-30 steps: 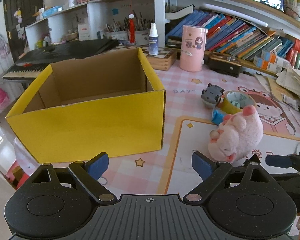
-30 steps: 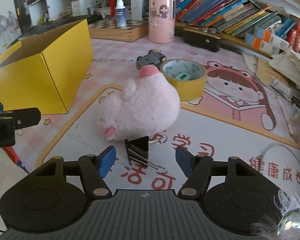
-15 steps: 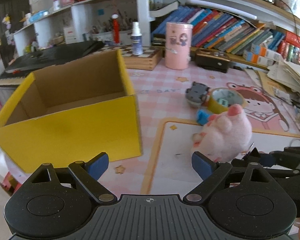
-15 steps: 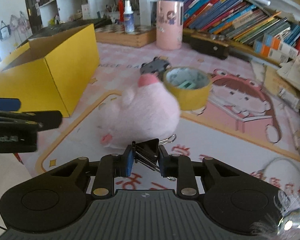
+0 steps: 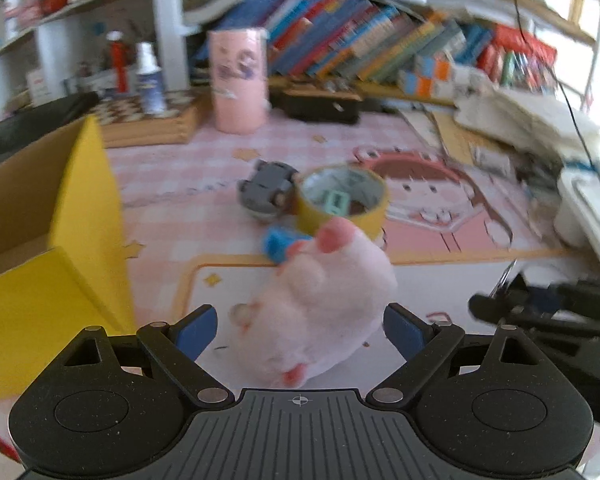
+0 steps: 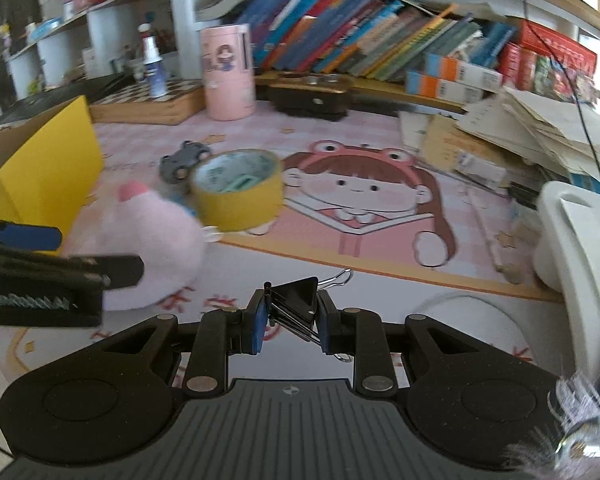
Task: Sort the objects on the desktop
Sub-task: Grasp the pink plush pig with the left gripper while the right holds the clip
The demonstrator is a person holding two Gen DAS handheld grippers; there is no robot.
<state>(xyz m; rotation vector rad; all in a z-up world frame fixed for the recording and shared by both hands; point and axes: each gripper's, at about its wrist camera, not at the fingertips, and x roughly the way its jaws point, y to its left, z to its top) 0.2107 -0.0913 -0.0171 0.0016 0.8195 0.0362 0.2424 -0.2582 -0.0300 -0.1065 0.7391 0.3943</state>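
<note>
Right wrist: right gripper (image 6: 292, 322) pinches binder clip (image 6: 296, 304) (angled downward).

A pink cylindrical canister (image 6: 228, 74) with a cartoon figure on its side stands upright at the back of the worktop (image 6: 380, 120). To its left lies a wooden chessboard box (image 6: 152, 102), with a white spray bottle (image 6: 154, 64) standing on it. To the canister's right sits a dark brown case (image 6: 312, 96), and behind that a long row of leaning books (image 6: 360, 40) fills the shelf. Further right of the canister, loose papers (image 6: 540, 128) lie in an untidy heap. In front of the canister, the pink mat (image 6: 360, 196) covering the worktop shows a cartoon girl in a frog hat reading a book.
</note>
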